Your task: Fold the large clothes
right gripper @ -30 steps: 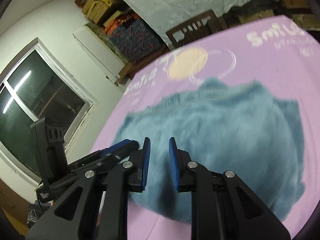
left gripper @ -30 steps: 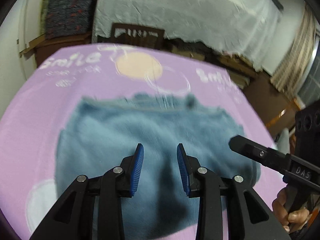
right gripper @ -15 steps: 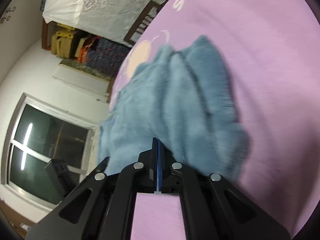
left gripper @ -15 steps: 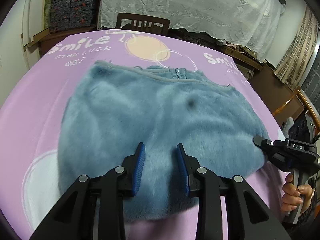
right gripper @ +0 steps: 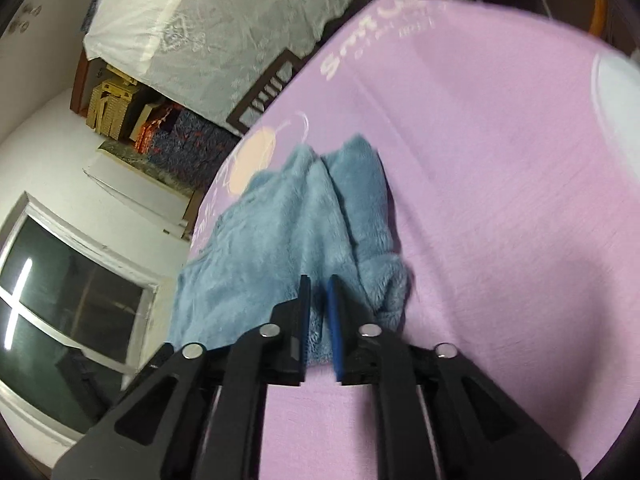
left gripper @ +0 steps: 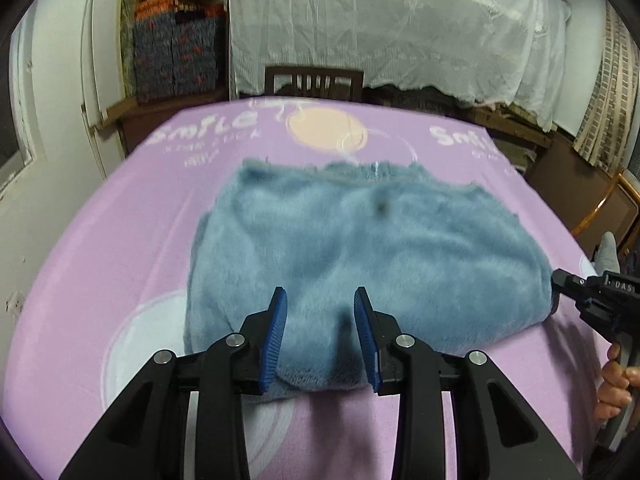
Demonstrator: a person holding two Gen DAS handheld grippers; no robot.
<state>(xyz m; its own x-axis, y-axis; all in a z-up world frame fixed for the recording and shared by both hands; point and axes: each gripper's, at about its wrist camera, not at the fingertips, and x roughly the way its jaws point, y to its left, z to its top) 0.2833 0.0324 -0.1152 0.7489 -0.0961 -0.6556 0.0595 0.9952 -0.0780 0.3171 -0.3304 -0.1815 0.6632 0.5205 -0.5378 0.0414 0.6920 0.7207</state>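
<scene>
1. Blue fleece garment [left gripper: 360,248] lies folded in a broad, roughly rectangular heap in the middle of the tabletop, on a purple cloth [left gripper: 132,216] printed with "Smile" lettering and a pale peach disc [left gripper: 326,130].
2. Left gripper [left gripper: 320,334] hovers over the garment's near edge with its jaws spread wide apart and nothing between the blue pads; the fleece shows in the gap below them.
3. Right gripper [right gripper: 318,320] sits at the garment's right near corner; its jaws stand a narrow gap apart with fleece in and behind that gap, and I cannot tell whether they pinch it.
4. In the left wrist view the right gripper [left gripper: 592,300] shows at the right edge, tip just beside the garment, with a hand [left gripper: 614,388] around its handle.
5. Beyond the far edge of the tabletop stand a dark wooden chair [left gripper: 314,82] and furniture draped in a white lace sheet [left gripper: 400,28].
</scene>
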